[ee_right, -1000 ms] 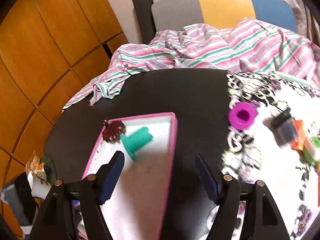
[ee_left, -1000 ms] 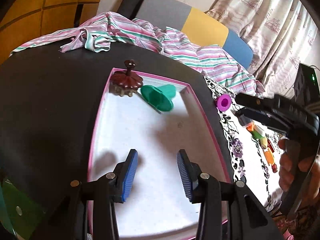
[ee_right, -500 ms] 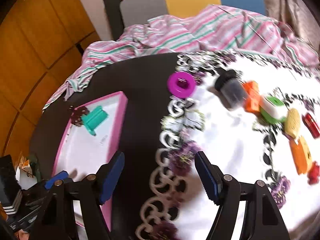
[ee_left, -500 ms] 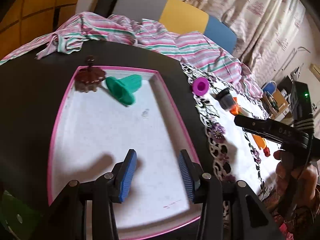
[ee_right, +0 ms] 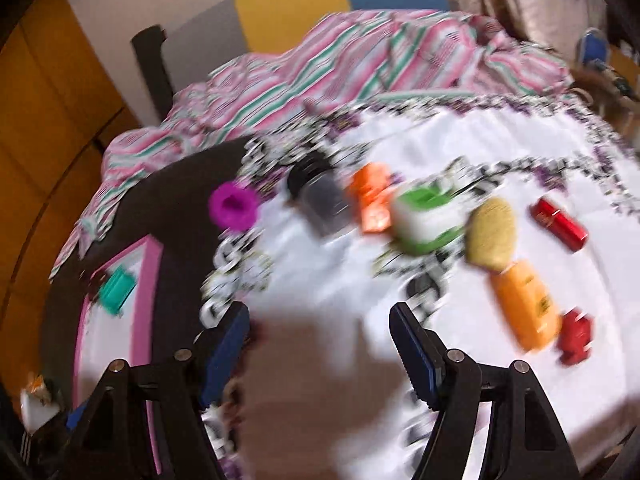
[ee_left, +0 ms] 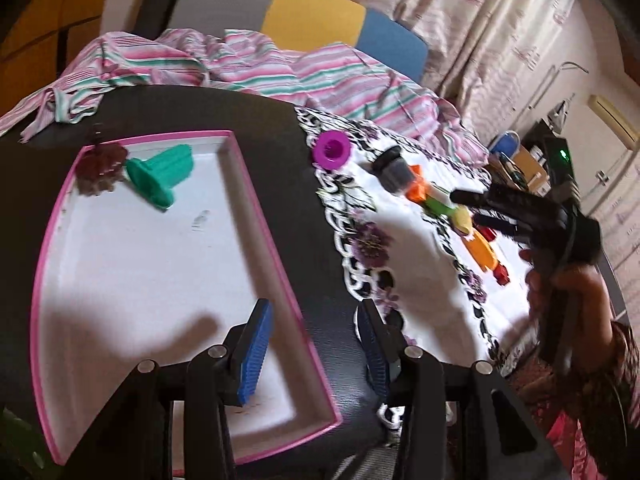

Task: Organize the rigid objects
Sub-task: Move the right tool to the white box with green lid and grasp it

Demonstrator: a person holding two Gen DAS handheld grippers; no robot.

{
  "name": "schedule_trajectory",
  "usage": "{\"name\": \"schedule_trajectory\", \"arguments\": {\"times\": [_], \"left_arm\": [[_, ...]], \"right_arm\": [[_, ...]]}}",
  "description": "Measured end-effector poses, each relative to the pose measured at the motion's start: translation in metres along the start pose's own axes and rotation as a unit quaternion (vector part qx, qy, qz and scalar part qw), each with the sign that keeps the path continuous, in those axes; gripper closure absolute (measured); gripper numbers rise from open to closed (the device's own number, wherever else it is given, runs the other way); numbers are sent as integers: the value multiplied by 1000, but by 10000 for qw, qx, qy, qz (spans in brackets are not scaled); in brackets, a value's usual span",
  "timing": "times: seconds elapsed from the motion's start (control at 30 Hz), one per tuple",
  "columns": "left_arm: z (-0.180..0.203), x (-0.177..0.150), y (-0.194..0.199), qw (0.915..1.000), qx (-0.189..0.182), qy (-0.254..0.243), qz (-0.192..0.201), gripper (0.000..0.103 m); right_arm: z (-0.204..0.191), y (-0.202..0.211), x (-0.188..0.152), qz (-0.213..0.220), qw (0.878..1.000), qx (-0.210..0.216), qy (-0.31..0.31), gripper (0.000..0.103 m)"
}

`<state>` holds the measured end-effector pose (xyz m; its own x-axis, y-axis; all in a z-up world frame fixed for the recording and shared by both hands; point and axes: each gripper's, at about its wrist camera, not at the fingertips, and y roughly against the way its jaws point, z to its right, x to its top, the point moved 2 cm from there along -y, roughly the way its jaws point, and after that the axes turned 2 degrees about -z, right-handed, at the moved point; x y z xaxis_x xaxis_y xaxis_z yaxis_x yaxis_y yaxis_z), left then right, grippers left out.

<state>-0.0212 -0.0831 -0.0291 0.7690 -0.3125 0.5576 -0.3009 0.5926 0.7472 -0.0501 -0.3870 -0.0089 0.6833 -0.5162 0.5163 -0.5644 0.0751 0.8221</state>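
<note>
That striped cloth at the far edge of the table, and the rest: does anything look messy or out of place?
The striped cloth lies crumpled, spilling onto the table's far edge. On the tray, the green piece lies tipped on its side beside a brown ornament. Nothing looks spilled or broken.

Both the left gripper point(ee_left: 314, 344) and right gripper point(ee_right: 320, 356) pointed downward, jaws apart and empty.

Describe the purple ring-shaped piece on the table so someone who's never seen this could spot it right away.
Find the white cloth with the black and purple flower border, spread beside the pink-rimmed tray. At the cloth's edge nearest that tray lies the purple ring, first in a row of small things. It is the only bright purple one, round with a hole in its middle, next to a dark grey cylinder.
</note>
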Motion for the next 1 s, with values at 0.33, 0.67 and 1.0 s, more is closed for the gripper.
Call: {"name": "schedule_trajectory", "arguments": {"times": [0.33, 0.67, 1.0], "left_arm": [[27, 2, -7, 9995, -59, -292, -97, 59], [36, 3, -18, 9991, -26, -332, -254, 59], [61, 11, -32, 9978, -136, -530, -366, 59]], "right_arm": [[49, -25, 52, 223, 9972, -710, 86, 30], [57, -68, 57, -171, 9971, -733, 98, 35], [46, -81, 53, -329, 9950, -806, 497, 42]]}}
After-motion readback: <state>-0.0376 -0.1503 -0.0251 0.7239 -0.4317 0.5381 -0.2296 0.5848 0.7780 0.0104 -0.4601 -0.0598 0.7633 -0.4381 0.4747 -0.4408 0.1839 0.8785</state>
